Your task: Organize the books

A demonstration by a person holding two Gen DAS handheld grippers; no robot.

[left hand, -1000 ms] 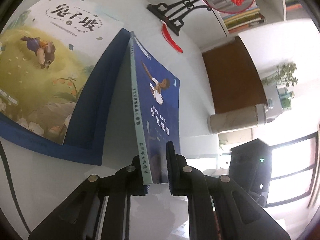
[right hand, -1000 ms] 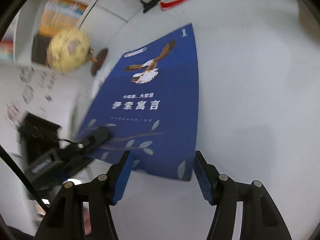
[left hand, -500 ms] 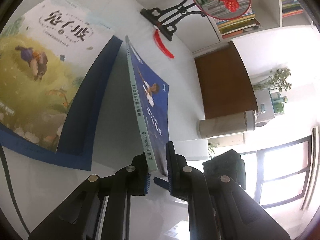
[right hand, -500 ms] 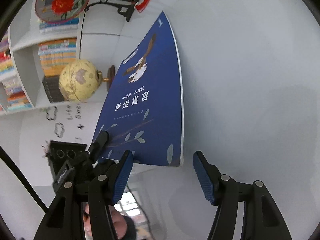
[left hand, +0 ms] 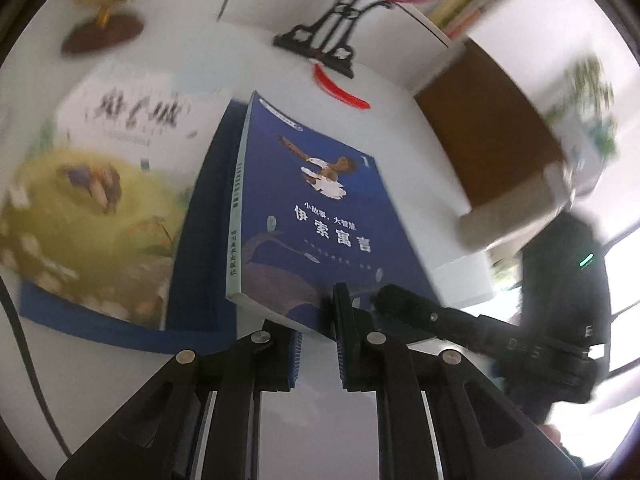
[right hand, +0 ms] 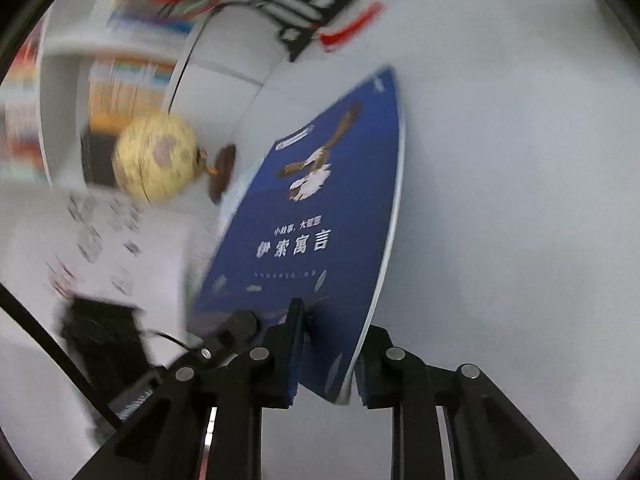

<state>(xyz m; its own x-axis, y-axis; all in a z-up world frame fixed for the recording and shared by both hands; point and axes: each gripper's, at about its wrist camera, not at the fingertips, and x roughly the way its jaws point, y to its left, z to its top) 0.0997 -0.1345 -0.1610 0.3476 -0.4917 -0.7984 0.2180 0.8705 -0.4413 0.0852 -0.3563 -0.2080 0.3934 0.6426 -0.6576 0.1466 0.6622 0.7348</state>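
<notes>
Blue book held between both tools, not yet stacked

Nearest, the blue book (left hand: 316, 216) is pinched at its near edge by the left tool (left hand: 318, 336), while the right tool (right hand: 326, 360) is closing on its near corner, the cover already between the pads. Just beyond and to the left tool's left, two books (left hand: 100, 216) are stacked on the white tabletop (right hand: 520, 200). One book is judged left to add; further off, a globe (right hand: 156, 158).

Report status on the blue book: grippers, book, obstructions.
Left gripper shut on blue book, spine end. Right gripper closing on its lower edge. Book off the white table. Nothing blocking.
</notes>
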